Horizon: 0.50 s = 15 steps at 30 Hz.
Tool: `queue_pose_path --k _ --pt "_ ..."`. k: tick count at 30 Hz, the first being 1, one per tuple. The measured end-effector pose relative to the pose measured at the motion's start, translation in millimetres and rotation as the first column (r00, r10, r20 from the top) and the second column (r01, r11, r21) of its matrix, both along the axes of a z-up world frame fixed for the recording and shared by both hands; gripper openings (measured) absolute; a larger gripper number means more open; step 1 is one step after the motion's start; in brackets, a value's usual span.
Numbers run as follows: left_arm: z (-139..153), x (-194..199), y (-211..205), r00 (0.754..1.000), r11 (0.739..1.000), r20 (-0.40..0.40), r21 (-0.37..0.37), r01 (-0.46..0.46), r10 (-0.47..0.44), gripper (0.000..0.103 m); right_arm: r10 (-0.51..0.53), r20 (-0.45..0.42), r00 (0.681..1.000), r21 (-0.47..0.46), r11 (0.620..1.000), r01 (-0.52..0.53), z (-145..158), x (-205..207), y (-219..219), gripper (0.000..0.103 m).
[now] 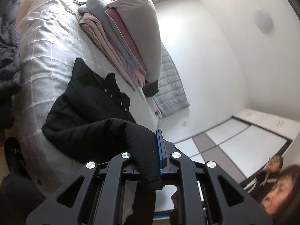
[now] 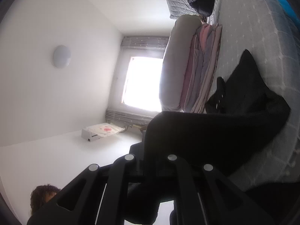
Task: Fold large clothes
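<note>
right claw [image 2: 150, 159] fingertips buried under black garment [image 2: 206, 135]

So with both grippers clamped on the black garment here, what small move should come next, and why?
Probably carry the held edge forward over the part lying flat. The left gripper and the right gripper each have their jaws shut on a lifted edge of the black garment, while the rest, snaps showing, lies spread on the grey bedspread. Laying the raised edge over it would likely complete a fold.
</note>
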<state>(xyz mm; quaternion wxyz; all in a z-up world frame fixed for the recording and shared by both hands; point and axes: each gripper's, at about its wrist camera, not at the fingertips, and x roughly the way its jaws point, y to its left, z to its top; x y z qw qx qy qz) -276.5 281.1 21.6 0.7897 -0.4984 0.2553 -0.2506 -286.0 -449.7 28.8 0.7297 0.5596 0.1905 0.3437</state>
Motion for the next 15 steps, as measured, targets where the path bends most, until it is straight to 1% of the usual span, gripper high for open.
queue_pose_path --k 4,10,15 --pt "0.5 41.0 10.9 1.000 0.999 -0.014 -0.028 -0.024 0.024 0.010 -0.015 -0.015 1.000 -0.012 1.000 0.015 6.2 36.0 0.3 0.007" --pt "10.0 107.5 17.0 0.999 0.999 -0.026 -0.024 -0.033 0.033 0.010 -0.033 -0.040 0.999 -0.033 0.999 0.031 12.7 85.4 0.3 0.007" --pt "11.2 161.0 18.9 0.998 0.999 -0.047 -0.015 -0.038 0.038 0.010 -0.066 -0.091 0.994 -0.046 0.997 0.062 6.0 131.1 -5.3 0.007"
